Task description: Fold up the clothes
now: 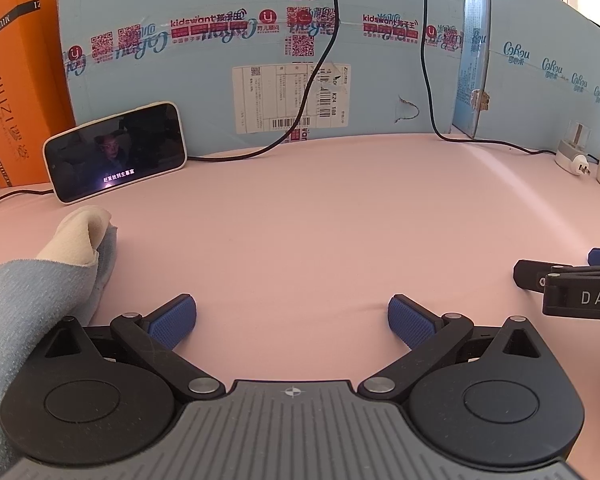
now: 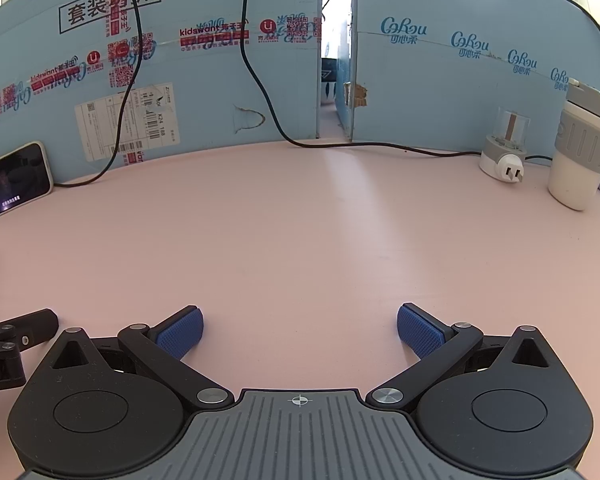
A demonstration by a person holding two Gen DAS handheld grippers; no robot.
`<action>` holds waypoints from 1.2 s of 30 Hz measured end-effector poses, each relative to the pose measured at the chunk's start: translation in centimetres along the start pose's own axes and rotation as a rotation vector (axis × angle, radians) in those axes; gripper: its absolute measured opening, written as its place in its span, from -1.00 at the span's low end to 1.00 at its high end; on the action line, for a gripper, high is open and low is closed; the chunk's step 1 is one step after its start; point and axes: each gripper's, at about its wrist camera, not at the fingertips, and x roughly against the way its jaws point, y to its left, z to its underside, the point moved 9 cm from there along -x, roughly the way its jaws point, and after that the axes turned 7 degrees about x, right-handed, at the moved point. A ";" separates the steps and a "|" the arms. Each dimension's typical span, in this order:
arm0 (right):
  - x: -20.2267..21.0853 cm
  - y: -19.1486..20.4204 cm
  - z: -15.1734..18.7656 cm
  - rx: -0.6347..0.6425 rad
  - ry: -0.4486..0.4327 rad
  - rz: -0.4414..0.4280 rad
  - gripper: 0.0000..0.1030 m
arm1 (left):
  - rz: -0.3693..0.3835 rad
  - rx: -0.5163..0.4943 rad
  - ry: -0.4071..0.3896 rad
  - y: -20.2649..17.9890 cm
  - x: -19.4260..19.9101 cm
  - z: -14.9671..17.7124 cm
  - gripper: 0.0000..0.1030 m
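A garment in light blue and cream cloth lies bunched on the pink table at the left edge of the left wrist view, beside my left finger. My left gripper is open and empty, low over bare table, with blue pads. My right gripper is open and empty over bare pink table. It shows from the side at the right edge of the left wrist view. The left gripper's side shows at the left edge of the right wrist view. The garment is outside the right wrist view.
A phone leans against the blue cardboard boxes at the back, with an orange box to its left. Black cables hang down onto the table. A plug adapter and a white cup stand at the back right.
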 end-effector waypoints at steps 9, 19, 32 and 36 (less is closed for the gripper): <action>0.2 -0.1 0.0 -0.005 -0.002 -0.005 1.00 | -0.006 -0.006 0.003 -0.4 1.0 0.7 1.00; 1.0 -0.5 0.5 0.004 -0.004 -0.052 1.00 | -0.042 -0.032 -0.024 -1.3 3.9 2.6 1.00; 4.3 -1.7 2.5 -0.015 -0.001 -0.023 1.00 | 0.004 0.010 -0.025 -1.6 7.2 5.4 1.00; 4.3 -1.7 2.6 -0.010 0.001 -0.017 1.00 | 0.007 0.009 -0.034 -1.6 7.7 5.8 1.00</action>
